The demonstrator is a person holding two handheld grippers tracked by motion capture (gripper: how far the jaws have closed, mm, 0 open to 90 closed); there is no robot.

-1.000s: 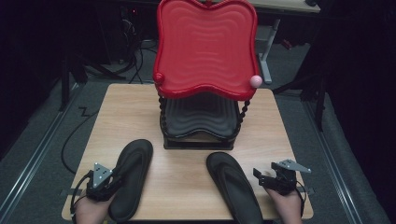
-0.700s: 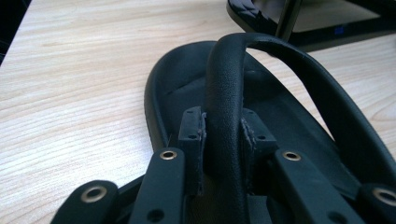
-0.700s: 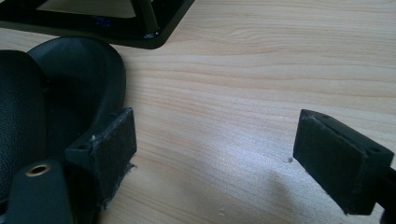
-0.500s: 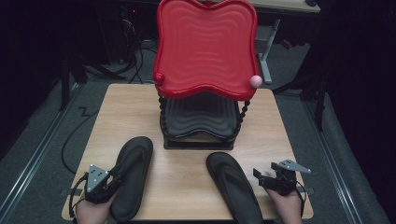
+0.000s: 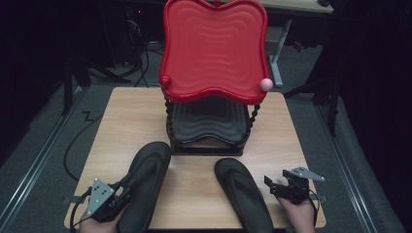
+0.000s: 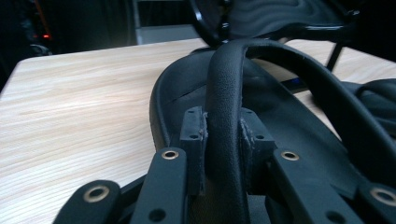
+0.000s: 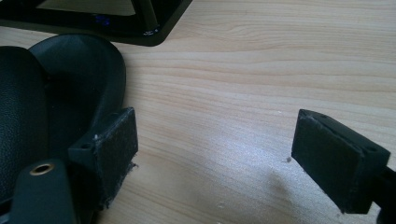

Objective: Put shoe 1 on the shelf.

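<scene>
Two black flip-flops lie on the wooden table. The left flip-flop lies at the front left; my left gripper is shut on its strap, which runs up between the two pads. The right flip-flop lies at the front right. Just right of it, my right gripper stands open above bare wood; its left pad is beside the sandal's edge, its right pad far apart.
A two-tier rack stands mid-table: a red wavy tray tilted on top, a black tray beneath, on a black base. A pink ball sits on one post. Cables lie on the floor beyond the table.
My left gripper has shifted slightly toward the front edge with the left flip-flop's strap in it. The right gripper has stayed in place, open.
</scene>
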